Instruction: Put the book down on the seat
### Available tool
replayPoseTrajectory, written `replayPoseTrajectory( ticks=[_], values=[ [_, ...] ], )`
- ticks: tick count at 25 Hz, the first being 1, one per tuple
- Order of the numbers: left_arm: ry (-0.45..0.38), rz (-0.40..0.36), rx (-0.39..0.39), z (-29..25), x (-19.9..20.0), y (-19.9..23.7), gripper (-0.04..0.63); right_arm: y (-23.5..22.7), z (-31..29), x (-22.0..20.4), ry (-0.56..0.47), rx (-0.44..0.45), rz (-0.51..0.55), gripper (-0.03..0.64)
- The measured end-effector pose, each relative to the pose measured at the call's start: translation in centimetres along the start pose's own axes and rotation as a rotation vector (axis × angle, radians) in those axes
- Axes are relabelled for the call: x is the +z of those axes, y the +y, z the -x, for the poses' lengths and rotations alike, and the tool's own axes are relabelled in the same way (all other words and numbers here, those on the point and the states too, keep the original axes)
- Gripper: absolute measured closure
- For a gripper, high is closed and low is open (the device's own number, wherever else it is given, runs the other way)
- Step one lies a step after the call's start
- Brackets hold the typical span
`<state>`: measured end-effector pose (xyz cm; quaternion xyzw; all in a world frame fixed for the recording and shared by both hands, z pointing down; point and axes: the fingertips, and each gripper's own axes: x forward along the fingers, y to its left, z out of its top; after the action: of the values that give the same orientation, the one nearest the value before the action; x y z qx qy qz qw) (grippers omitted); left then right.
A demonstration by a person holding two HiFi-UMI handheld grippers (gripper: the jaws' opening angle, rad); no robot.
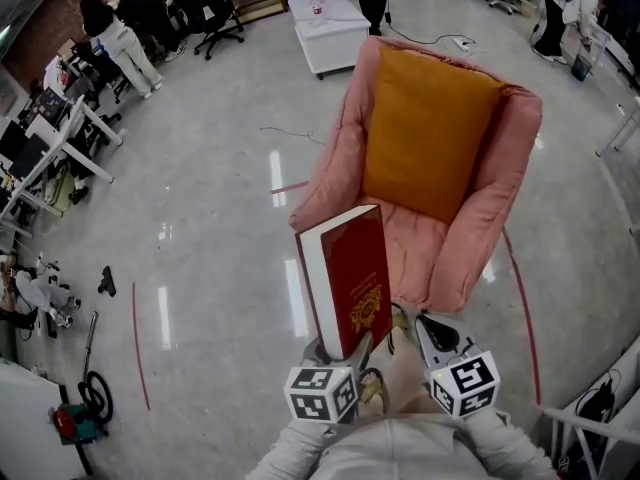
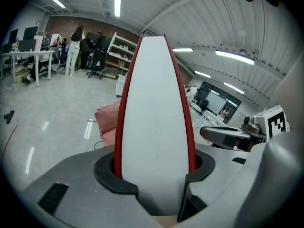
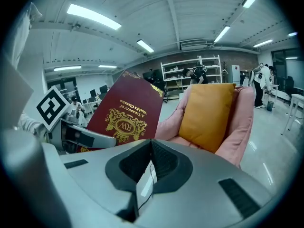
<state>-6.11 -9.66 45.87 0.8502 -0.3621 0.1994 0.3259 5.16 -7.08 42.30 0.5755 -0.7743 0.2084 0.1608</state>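
Note:
A thick dark red book [image 1: 350, 273] with a gold emblem stands upright in my left gripper [image 1: 343, 353], which is shut on its lower end. In the left gripper view the book's white page edge [image 2: 154, 127] fills the space between the jaws of the left gripper [image 2: 154, 172]. The right gripper [image 1: 425, 336] hovers just right of the book with nothing in it, and its jaws [image 3: 151, 146] look closed together. Ahead lies a pink armchair [image 1: 470, 243] with an orange cushion [image 1: 425, 138] against its back. The book's cover [image 3: 124, 113] and the cushion [image 3: 209, 113] show in the right gripper view.
A white low table [image 1: 330, 33] stands beyond the chair. Desks and a person [image 1: 120, 38] are at the far left. Red tape lines [image 1: 140, 348] and a thin cable [image 1: 290, 133] mark the glossy floor. A small red machine [image 1: 80, 413] sits at the lower left.

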Motion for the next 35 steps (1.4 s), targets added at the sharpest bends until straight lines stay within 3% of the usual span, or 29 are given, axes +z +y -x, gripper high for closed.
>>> replayPoseTrajectory(
  ticks=[18, 30, 35],
  values=[
    [0.180, 0.047, -0.003, -15.3, -0.6, 4.1, 0.348, -8.6, -11.5, -1.9, 0.120, 0.029, -0.030, 0.612],
    [0.333, 0.052, -0.033, -24.6, -5.5, 6.5, 0.348, -13.3, -17.7, -5.4, 0.162, -0.003, -0.125, 0.612],
    [0.371, 0.094, -0.017, -27.5, -7.1, 8.2, 0.348, -15.5, -19.6, -6.7, 0.176, -0.031, -0.154, 0.612]
  ],
)
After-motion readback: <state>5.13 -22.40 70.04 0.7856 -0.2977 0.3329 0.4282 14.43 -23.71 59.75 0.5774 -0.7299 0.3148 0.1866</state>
